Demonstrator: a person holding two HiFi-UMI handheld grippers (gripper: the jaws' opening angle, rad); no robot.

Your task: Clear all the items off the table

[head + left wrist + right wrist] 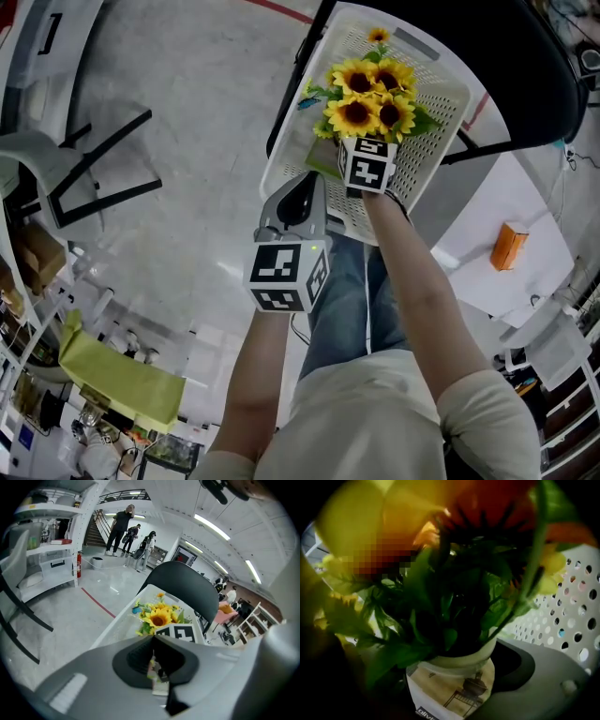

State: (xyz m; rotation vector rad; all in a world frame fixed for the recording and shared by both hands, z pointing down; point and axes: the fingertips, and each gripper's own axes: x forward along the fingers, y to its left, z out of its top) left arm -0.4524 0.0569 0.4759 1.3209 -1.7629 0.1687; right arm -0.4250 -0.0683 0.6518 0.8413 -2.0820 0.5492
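White basket under upright sunflower pot

Take the black chair as your reference. The red floor line runs left of it. The yellow-green cloth lies well apart, lower left. The staircase and standing people are far behind it.

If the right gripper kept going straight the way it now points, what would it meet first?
Probably the white basket: the right gripper, clamped on the sunflower pot, points down into it, and its perforated wall shows just past the pot. How near its floor lies is unclear.
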